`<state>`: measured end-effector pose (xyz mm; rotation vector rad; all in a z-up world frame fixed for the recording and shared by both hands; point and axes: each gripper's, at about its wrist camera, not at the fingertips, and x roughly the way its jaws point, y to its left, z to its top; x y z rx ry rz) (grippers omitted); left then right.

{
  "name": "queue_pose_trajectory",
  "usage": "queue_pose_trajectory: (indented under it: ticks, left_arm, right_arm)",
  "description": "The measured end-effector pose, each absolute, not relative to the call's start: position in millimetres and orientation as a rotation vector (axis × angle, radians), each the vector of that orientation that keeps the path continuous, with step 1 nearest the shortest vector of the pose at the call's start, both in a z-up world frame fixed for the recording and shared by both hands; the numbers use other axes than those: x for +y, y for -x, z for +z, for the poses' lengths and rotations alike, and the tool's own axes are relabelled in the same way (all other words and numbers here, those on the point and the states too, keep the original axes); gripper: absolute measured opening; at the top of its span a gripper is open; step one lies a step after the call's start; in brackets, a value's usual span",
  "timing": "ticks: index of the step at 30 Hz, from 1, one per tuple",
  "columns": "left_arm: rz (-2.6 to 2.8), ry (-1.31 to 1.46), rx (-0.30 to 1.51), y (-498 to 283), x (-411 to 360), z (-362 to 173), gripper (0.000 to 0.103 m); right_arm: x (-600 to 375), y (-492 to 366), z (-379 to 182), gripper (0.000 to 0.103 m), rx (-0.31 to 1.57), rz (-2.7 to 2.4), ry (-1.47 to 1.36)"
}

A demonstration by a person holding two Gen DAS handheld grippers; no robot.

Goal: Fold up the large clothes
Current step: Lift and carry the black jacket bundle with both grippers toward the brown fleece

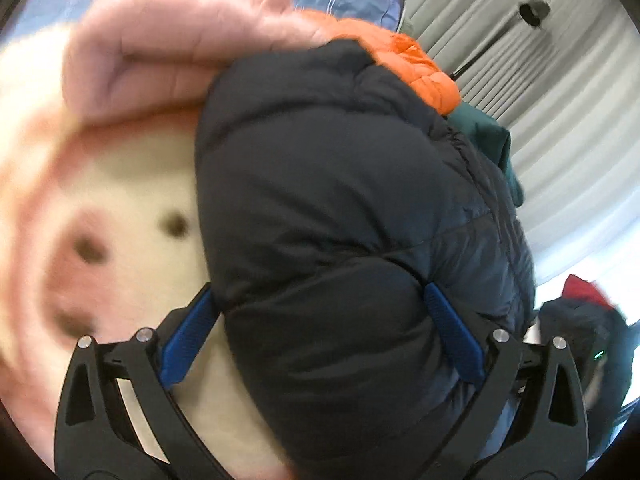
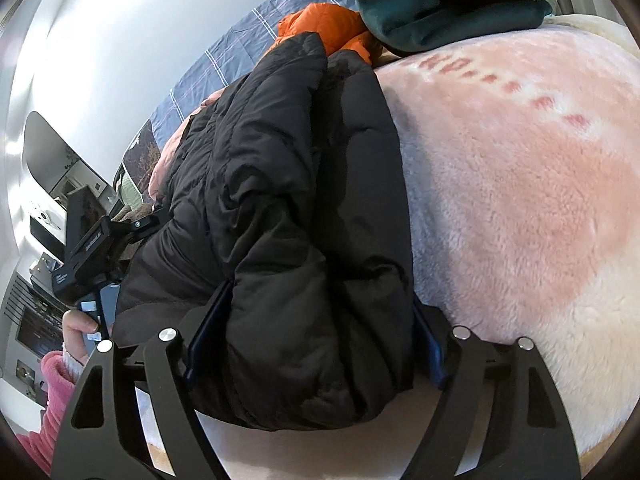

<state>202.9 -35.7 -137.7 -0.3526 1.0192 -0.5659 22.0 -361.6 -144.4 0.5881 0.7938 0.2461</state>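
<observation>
While blanket blurs at frame left, my left tongs clamp wide on thick fold of dark jacket, frame centre. Orange garment upper right. Right view: my right tongs pinch jacket bulk, lower centre; green garment top right.

a bed covered by a pink and cream fleece blanket is seen. on it a dark puffer jacket is laid, with an orange jacket and a folded green garment beyond. a blue checked sheet is spread behind.
</observation>
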Motion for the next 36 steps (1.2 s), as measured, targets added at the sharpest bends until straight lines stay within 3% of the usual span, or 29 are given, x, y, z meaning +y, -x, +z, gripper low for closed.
queue_pose_trajectory:
  ticks: [2,4,5,9,11,14,21,29,36]
  left_arm:
    - [-0.595,0.416,1.038,-206.6,-34.3,-147.0,0.101]
    - [-0.606,0.403,1.015,-205.3,-38.6,-147.2,0.100]
    - [-0.612,0.393,0.999,-203.4,-41.6,-144.9,0.090]
    - [-0.623,0.281,0.882,-186.0,-56.1,-115.8,0.067]
    - [-0.629,0.252,0.828,-176.4,-58.6,-100.0,0.057]
    - [-0.655,0.246,0.734,-158.6,-55.4,-65.8,0.052]
    - [-0.652,0.170,0.514,-119.5,-25.1,34.3,0.050]
    - [-0.426,0.018,0.336,-126.5,59.3,143.3,0.050]
    - [-0.248,-0.047,0.280,-174.8,143.9,171.2,0.050]
  right_arm:
    - [-359.6,-22.5,-143.7,0.077,0.793,0.234,-0.584]
    - [-358.1,-20.2,-140.9,0.062,0.770,0.258,-0.599]
    - [-357.6,-17.9,-139.6,0.046,0.758,0.271,-0.609]
    - [-345.0,-9.1,-116.6,0.027,0.705,0.232,-0.491]
    - [-342.6,-2.1,-98.4,0.024,0.655,0.249,-0.464]
    - [-340.9,10.2,-69.1,0.022,0.574,0.298,-0.430]
    - [-301.9,14.6,7.4,0.022,0.399,0.458,-0.304]
    - [-208.2,-71.8,78.5,0.022,0.296,0.683,-0.235]
    - [-109.1,-172.4,95.2,0.022,0.317,0.817,-0.207]
